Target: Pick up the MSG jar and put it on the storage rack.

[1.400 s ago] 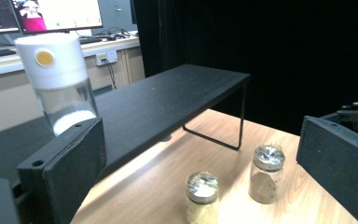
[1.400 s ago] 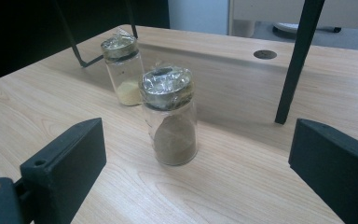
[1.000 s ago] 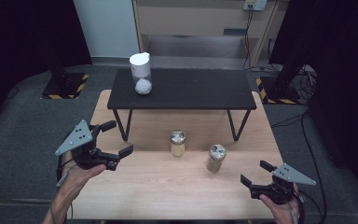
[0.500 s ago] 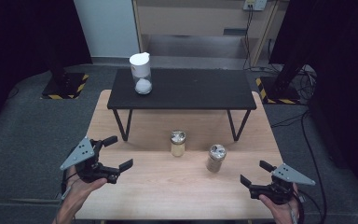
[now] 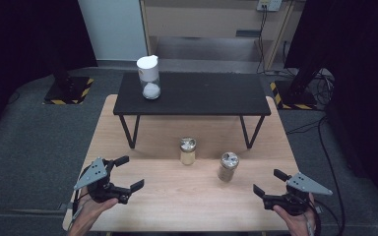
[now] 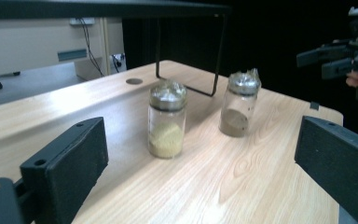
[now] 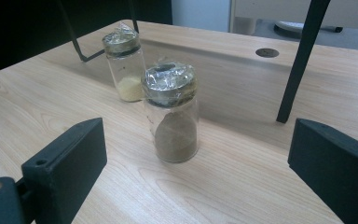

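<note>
The left hand-held gripper sits low over the near left part of the wooden surface, close to its left edge, jaws spread wide with nothing between them. In the left gripper view its two black jaws frame both jars with bare wood in between. The right hand-held gripper hovers near the surface's near right corner, jaws likewise wide apart and empty; the right gripper view shows bare wood between its jaws and the nearest jar.

Between the two grippers the front strip of the surface is bare, leaving open room on every side of the jars.

The jar of yellow powder stands upright at mid-surface, its long axis vertical, its crinkled foil-covered top pointing up. Just to its right and slightly nearer the person, apart from it, the jar of brown powder stands upright too, with the same kind of top (the brown fill reaches roughly half its height in the right gripper view).

Behind the jars a black raised shelf on thin legs spans the far half of the surface; the jars stand just in front of its legs. On the shelf's left part stands an upright white-lidded container with something white inside.
</note>
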Action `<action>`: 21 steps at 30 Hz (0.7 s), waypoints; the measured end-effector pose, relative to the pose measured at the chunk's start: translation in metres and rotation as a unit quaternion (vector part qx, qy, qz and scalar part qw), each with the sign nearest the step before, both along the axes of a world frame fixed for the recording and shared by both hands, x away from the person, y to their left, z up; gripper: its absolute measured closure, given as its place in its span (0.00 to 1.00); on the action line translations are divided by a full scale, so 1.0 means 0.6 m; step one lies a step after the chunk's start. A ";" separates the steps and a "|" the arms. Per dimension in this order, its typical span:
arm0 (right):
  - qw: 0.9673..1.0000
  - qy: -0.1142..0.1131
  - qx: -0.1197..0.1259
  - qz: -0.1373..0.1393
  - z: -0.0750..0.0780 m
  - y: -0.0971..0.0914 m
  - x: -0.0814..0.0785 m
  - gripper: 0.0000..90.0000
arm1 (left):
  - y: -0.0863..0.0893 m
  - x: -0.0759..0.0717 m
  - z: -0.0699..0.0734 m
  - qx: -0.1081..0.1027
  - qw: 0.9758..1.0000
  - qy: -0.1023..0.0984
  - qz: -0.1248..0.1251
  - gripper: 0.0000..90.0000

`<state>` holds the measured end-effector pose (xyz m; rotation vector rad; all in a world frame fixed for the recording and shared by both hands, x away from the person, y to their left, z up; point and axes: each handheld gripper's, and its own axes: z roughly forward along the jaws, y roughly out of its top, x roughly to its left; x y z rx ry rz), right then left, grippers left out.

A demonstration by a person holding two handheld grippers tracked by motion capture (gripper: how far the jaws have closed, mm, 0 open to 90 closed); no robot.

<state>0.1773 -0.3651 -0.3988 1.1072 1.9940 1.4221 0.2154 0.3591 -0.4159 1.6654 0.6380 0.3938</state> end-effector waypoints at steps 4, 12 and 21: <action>1.000 0.001 0.000 0.000 0.000 0.000 0.001 0.06 | 0.006 -0.003 -0.009 0.002 1.000 0.005 -0.005 0.02; 1.000 0.001 -0.002 0.000 0.000 0.002 0.001 0.06 | 0.018 -0.005 -0.022 0.002 1.000 0.000 -0.025 0.02; 1.000 0.001 -0.002 0.003 0.000 0.001 0.001 0.06 | 0.029 -0.002 -0.034 -0.017 1.000 0.003 -0.023 0.01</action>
